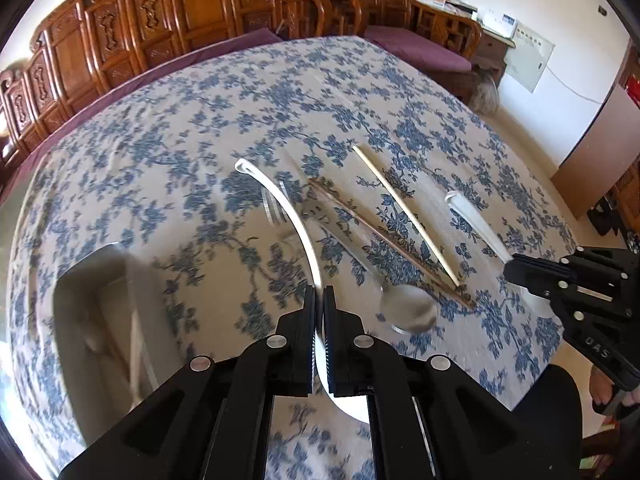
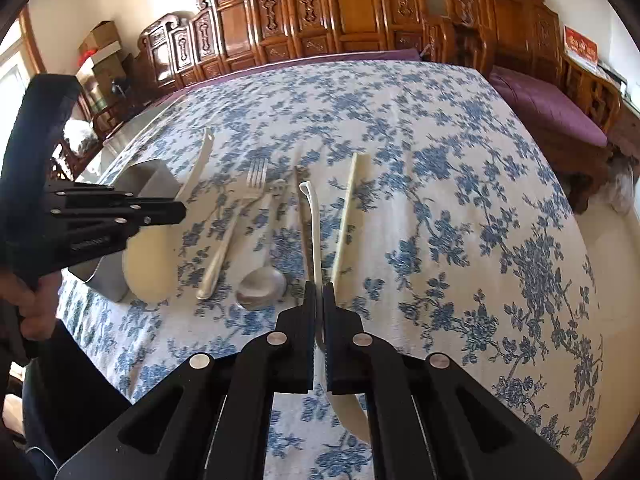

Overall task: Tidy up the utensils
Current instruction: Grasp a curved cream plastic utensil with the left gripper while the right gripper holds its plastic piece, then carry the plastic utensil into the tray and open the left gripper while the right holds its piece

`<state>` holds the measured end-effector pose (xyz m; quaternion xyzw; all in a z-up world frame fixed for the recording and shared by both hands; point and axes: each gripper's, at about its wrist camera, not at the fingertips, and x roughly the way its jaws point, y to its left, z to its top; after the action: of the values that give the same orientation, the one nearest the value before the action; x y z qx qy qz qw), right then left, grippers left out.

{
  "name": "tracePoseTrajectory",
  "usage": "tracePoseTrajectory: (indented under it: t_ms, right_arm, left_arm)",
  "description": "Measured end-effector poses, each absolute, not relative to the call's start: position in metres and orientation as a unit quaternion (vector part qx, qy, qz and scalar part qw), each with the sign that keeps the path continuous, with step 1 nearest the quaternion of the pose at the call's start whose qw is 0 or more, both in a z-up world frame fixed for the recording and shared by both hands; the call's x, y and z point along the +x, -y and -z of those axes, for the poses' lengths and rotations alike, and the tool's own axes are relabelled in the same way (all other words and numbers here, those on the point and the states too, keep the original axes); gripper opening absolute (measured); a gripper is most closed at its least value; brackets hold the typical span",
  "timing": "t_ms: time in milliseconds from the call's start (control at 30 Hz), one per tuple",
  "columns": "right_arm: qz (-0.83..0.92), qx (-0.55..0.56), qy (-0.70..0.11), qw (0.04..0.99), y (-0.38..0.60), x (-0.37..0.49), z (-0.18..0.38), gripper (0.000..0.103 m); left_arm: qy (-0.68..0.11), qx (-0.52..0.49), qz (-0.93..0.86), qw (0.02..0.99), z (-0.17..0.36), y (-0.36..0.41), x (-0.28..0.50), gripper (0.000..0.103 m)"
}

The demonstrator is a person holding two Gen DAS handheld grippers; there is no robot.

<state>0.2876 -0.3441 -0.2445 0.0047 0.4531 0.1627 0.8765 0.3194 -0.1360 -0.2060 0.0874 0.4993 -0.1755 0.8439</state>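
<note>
My left gripper (image 1: 319,294) is shut on a large white spoon (image 1: 296,216), held above the tablecloth beside a steel utensil holder (image 1: 100,320); the same gripper (image 2: 176,212) and spoon (image 2: 150,264) show in the right wrist view. My right gripper (image 2: 319,290) is shut on a second white spoon (image 2: 314,220), also seen in the left wrist view (image 1: 476,220). On the cloth lie a metal fork (image 2: 236,224), a metal spoon (image 2: 262,280), a brown chopstick (image 2: 302,208) and a cream chopstick (image 2: 346,216).
The table carries a blue floral cloth (image 2: 460,200). The steel holder (image 2: 148,184) stands at its left near edge. Carved wooden chairs (image 2: 340,8) with purple cushions line the far side. A person's hand (image 2: 32,304) holds the left gripper.
</note>
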Motion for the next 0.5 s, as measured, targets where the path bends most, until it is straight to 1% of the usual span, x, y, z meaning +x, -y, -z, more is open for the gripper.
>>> tracePoseTrajectory:
  t_ms: [300, 500]
  right_arm:
    - [-0.186, -0.014, -0.435, 0.881, 0.317, 0.275, 0.227, 0.005]
    - [-0.197, -0.023, -0.428, 0.882, 0.303, 0.267, 0.221, 0.005]
  left_arm:
    - [-0.485, 0.08, 0.155, 0.857, 0.185, 0.098, 0.298, 0.003]
    - [-0.483, 0.07, 0.136, 0.862, 0.18, 0.069, 0.291, 0.003]
